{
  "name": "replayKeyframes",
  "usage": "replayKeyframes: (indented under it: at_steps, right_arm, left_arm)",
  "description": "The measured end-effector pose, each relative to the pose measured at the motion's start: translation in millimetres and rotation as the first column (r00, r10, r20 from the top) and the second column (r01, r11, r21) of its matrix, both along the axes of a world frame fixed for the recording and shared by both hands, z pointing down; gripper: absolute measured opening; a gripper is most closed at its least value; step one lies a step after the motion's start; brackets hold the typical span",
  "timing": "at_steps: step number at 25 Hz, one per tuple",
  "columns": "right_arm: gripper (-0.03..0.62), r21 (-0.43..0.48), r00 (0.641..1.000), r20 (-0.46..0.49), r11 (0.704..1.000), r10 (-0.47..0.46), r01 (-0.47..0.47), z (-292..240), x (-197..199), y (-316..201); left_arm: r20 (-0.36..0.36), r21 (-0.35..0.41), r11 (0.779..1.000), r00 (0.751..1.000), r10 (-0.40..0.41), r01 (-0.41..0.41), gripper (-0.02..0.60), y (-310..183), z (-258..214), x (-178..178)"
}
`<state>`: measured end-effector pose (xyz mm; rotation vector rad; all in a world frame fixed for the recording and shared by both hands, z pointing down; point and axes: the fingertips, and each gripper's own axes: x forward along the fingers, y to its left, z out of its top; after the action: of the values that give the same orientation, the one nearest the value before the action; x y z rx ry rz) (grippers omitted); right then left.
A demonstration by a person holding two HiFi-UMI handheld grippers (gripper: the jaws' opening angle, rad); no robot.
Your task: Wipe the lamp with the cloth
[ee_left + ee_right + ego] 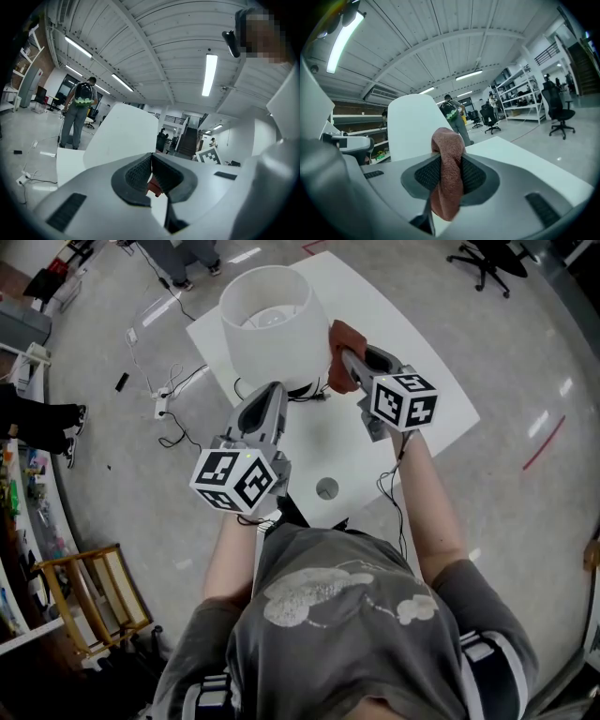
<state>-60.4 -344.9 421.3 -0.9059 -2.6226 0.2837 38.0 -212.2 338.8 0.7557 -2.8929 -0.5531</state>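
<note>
The left gripper (270,395) was closed on nothing, just below the lamp (272,324). The right gripper (352,362) was clamped on the cloth (338,345), which was against the shade's right side, though contact was unclear. Wiping looked barely begun, with most of the shade left.

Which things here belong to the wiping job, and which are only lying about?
For the job:
lamp
cloth
right gripper, shut on the cloth

Lying about:
power strip on the floor
office chair
wooden rack
</note>
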Motion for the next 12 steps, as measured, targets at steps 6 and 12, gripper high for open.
replayKeyframes:
  at_steps: [6,12]
  right_arm:
    - [0.092,-0.011,0.999,-0.015,0.999,-0.033,0.033,8.5,28.3,-2.2]
    - [0.091,-0.036,1.000,0.026,0.999,-0.009,0.010,12.2,51.8,-2.1]
  left_arm:
    - [-0.009,-0.017,1.000,1.000,-0.017,0.017,0.009,-5.7,5.5,21.2]
    - [-0.001,-0.043,0.999,0.999,0.032,-0.032,0.009,-8.4,27.3,31.1]
